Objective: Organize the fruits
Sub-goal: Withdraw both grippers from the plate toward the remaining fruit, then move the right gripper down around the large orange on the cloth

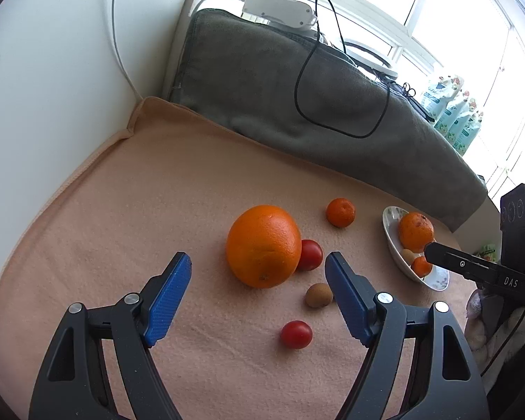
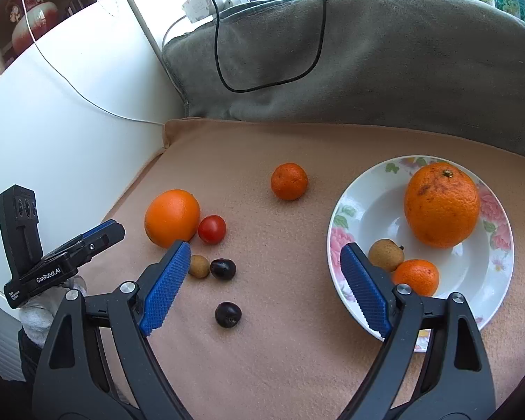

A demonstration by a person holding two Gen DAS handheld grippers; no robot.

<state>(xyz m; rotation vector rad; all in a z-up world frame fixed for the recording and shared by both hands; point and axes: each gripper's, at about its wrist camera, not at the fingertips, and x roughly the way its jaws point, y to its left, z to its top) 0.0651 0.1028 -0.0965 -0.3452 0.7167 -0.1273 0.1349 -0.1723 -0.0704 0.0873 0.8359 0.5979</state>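
Observation:
A large orange [image 1: 263, 245] lies on the peach cloth [image 1: 129, 231], with a red tomato [image 1: 310, 254] touching it, a brown longan [image 1: 319, 295], another red fruit [image 1: 296, 334] and a mandarin [image 1: 340, 212] nearby. My left gripper [image 1: 259, 301] is open and empty just short of the large orange. A floral plate [image 2: 367, 206] holds an orange [image 2: 441, 205], a longan [image 2: 386, 254] and a mandarin [image 2: 415, 277]. My right gripper [image 2: 266, 290] is open and empty beside the plate's left rim. The loose orange [image 2: 172, 218], tomato [image 2: 211, 229], mandarin [image 2: 289, 181], longan [image 2: 198, 266] and two dark fruits [image 2: 223, 268] [image 2: 228, 314] also show there.
A grey blanket [image 1: 297, 80] with a looped black cable [image 1: 332, 70] banks the far side. A white wall [image 1: 52, 70] bounds the left. A white power strip [image 1: 280, 8] sits behind, by the window. Packets [image 1: 455, 112] stand far right.

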